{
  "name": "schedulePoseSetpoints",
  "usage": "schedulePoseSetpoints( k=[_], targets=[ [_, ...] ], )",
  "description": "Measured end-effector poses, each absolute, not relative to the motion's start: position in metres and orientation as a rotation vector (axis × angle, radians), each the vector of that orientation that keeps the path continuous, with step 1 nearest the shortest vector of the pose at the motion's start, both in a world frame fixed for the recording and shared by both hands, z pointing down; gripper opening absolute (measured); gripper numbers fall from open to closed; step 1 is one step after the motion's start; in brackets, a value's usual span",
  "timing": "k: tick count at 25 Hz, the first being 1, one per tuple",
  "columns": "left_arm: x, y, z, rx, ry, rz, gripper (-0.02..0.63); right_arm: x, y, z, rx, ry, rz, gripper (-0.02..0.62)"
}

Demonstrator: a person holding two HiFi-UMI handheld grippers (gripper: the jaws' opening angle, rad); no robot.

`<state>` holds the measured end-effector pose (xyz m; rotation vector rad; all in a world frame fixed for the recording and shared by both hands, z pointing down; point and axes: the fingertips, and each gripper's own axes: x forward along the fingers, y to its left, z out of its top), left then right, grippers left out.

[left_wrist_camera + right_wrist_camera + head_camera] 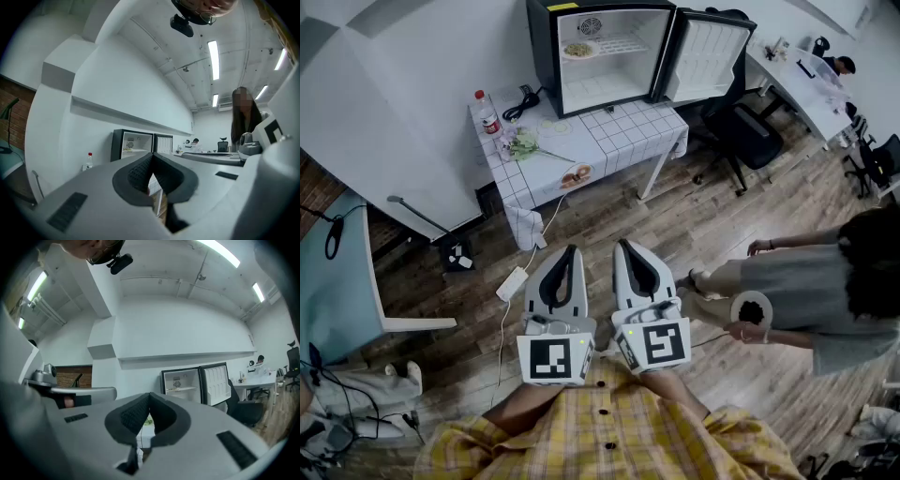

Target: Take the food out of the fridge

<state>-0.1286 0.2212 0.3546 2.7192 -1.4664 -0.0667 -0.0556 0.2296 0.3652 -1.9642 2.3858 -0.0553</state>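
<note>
A small black fridge (600, 56) stands on a table with a white checked cloth (619, 131), its door (705, 58) swung open to the right. On its upper shelf lies a plate of food (578, 50). Both grippers hang side by side close to my body, far from the fridge and pointing toward it. My left gripper (572, 249) is shut with nothing between its jaws. My right gripper (622, 246) is shut too and holds nothing. The fridge (133, 143) also shows in the left gripper view, and the fridge (194, 380) in the right gripper view.
A red-capped bottle (487, 111), green vegetables (525, 145) and a printed plate picture (576, 175) are on the cloth. A black office chair (741, 131) stands right of the fridge. A person holding a cup (752, 311) stands at my right. Cables and a white adapter (512, 283) lie on the wooden floor.
</note>
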Motion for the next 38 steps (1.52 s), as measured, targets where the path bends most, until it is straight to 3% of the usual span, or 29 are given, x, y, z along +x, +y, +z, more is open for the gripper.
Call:
schedulePoseSetpoints(
  k=[38],
  targets=[
    [-0.041, 0.234, 0.382, 2.619, -1.64, 0.061, 0.008, 0.046, 0.232, 0.385, -1.919, 2.436, -0.103, 0.008]
  ],
)
